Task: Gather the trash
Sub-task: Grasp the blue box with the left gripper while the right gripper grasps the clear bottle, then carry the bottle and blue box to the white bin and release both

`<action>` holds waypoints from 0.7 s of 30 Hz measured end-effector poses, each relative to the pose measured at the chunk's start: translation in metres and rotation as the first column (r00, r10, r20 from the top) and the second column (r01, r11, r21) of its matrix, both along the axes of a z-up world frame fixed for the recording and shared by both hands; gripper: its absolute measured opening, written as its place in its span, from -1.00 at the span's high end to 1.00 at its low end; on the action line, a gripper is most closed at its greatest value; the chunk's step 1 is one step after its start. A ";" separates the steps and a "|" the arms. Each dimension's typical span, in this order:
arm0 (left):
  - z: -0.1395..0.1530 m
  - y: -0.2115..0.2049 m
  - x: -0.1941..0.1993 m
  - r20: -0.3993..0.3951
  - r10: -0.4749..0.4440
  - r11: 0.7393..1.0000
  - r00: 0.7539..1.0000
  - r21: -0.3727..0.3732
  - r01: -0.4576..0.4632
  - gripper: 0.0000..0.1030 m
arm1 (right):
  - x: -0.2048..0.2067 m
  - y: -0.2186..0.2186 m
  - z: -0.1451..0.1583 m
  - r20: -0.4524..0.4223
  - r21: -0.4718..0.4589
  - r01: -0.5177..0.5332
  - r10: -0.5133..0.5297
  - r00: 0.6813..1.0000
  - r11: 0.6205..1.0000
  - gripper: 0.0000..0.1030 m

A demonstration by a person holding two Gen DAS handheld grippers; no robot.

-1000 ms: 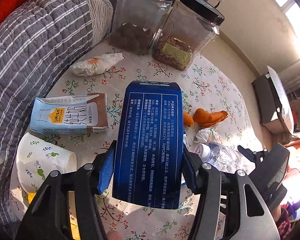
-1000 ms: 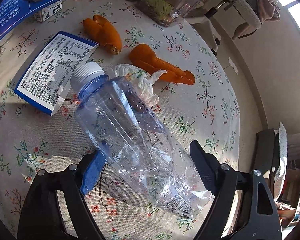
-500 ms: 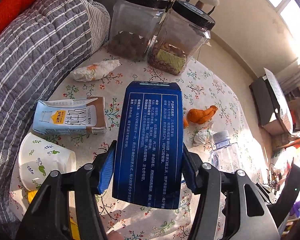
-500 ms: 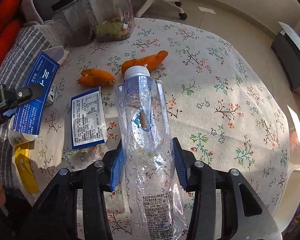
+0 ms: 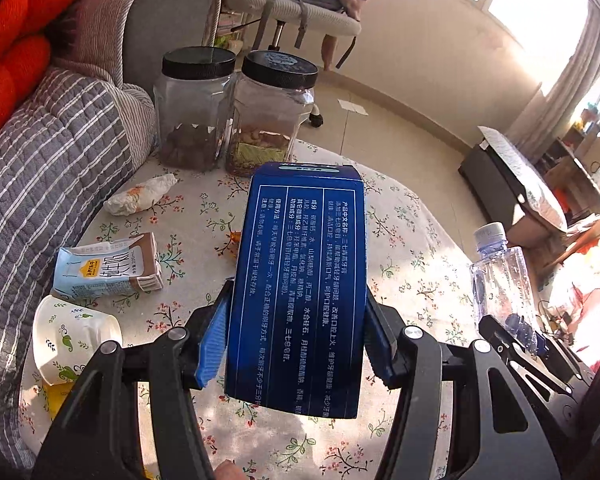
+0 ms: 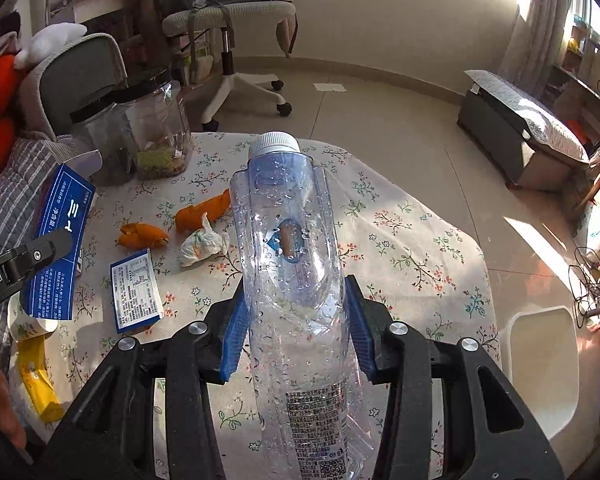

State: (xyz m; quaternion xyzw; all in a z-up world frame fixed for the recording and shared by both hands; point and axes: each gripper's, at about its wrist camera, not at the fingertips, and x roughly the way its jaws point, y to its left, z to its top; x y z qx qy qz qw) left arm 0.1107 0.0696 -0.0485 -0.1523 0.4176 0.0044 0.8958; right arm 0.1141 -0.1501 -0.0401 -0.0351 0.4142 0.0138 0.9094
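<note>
A flat, glossy blue carton (image 5: 300,292) printed with white text is clamped between the blue pads of the left tongs (image 5: 296,344), held above the floral-clothed desk (image 5: 404,240). A crumpled, clear plastic bottle (image 6: 296,264) beaded with droplets is gripped by the right tongs (image 6: 296,328); its base is cut off at the frame's lower edge. Only the right view shows the orange peels (image 6: 204,210), a wadded tissue (image 6: 202,242) and a white bin (image 6: 544,364) past the desk's right edge. A milk carton (image 5: 108,266) and paper cup (image 5: 74,342) near the left edge are seen clearly only in the left view.
</note>
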 end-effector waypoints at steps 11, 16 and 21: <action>0.015 -0.062 -0.017 0.138 -0.139 0.988 0.981 0.087 0.128 -0.12 | -0.017 -0.062 0.015 0.135 0.010 0.177 -0.177 0.975 0.984 0.16; 0.013 -0.083 -0.021 0.154 -0.184 0.980 0.971 0.102 0.170 -0.12 | -0.025 -0.094 0.022 0.181 0.016 0.258 -0.257 0.949 0.966 0.16; 0.009 -0.108 -0.024 0.139 -0.230 0.970 0.963 0.106 0.217 -0.11 | -0.033 -0.134 0.022 0.189 0.025 0.362 -0.360 0.913 0.932 0.16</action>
